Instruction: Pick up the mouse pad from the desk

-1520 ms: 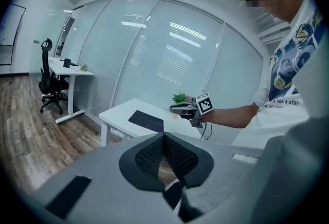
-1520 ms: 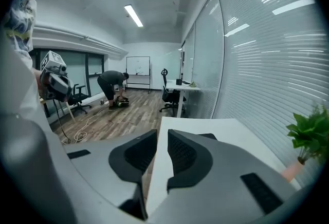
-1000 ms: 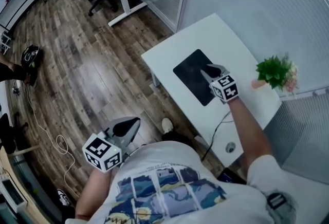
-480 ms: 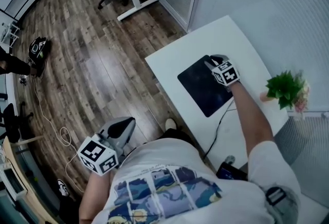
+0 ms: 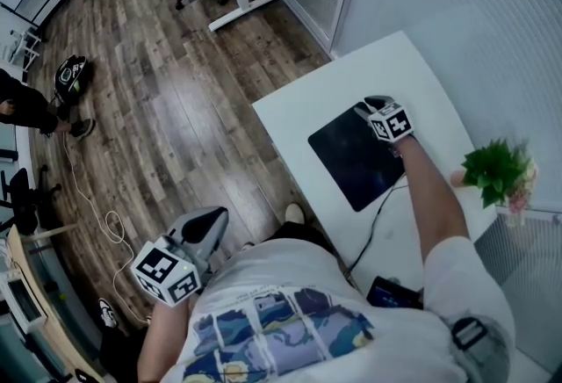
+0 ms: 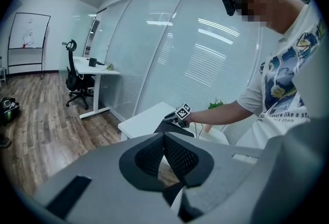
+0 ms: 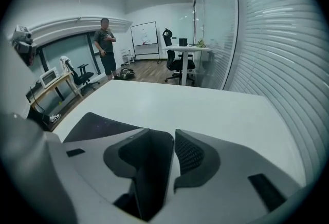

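A black mouse pad point(image 5: 351, 160) lies flat on the small white desk point(image 5: 299, 109). My right gripper point(image 5: 372, 104) reaches over the pad's far corner, tilted downward. In the right gripper view its jaws point(image 7: 175, 138) are opening with a narrow gap and nothing between them. There the mouse pad point(image 7: 97, 124) lies to their left on the desk top point(image 7: 216, 107). My left gripper point(image 5: 211, 219) hangs over the wooden floor near the person's body, away from the desk. Its jaw tips point(image 6: 163, 135) meet, shut on nothing. From it the mouse pad point(image 6: 171, 127) shows under the right gripper point(image 6: 177, 114).
A potted green plant point(image 5: 496, 170) stands at the desk's right edge. A thin cable point(image 5: 373, 219) runs down to a dark device point(image 5: 391, 292) near the person. Glass walls point(image 5: 457, 3) flank the desk. Another desk and an office chair point(image 6: 77, 81) stand farther off, and a person point(image 7: 107, 43) stands there.
My right gripper has moved along the mouse pad to its far corner and sunk lower. The left gripper has drifted slightly beside the body.
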{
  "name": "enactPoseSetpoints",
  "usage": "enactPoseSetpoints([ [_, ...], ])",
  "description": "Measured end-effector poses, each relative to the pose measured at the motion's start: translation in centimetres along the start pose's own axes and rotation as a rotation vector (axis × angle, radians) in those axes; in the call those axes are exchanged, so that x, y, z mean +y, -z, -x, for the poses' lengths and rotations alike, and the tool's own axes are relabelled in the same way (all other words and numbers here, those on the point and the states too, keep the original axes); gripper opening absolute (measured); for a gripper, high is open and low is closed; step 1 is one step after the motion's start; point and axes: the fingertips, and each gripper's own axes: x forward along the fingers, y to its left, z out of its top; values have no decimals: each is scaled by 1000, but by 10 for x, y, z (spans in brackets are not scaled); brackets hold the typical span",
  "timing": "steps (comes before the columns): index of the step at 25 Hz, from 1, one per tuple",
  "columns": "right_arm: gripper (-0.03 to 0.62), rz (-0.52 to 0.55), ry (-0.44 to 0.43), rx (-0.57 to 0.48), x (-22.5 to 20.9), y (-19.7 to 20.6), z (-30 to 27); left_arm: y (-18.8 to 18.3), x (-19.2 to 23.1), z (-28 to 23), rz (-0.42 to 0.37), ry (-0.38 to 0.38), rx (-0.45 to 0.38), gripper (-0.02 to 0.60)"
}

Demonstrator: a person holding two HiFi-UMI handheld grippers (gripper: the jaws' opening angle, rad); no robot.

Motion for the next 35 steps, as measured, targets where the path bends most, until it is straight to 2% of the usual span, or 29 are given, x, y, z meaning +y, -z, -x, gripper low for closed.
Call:
enactPoseSetpoints([
  [1, 140, -16, -15, -4, 1, 0, 0, 0, 2, -1, 2, 1, 2, 3],
  [7, 111, -56, -35, -20, 4, 5, -3, -2, 3, -9, 1, 17, 1, 3],
  [9, 81, -34, -24, -22, 7, 4, -3, -4, 3, -10, -3, 22, 0, 3],
  [15, 46, 28, 42, 1, 13, 0, 0, -4, 4, -4, -8, 34, -10, 3],
  [18, 38, 18, 56, 9, 17, 2, 6, -3, 3, 3, -11, 45, -19, 3],
  [26, 31, -5, 102, -56, 32, -21, 43, 6, 0, 27, -24, 73, -45, 2],
  [35, 29, -9, 174, -108, 74, -44, 100, 27, -3, 82, -47, 114, -83, 3],
])
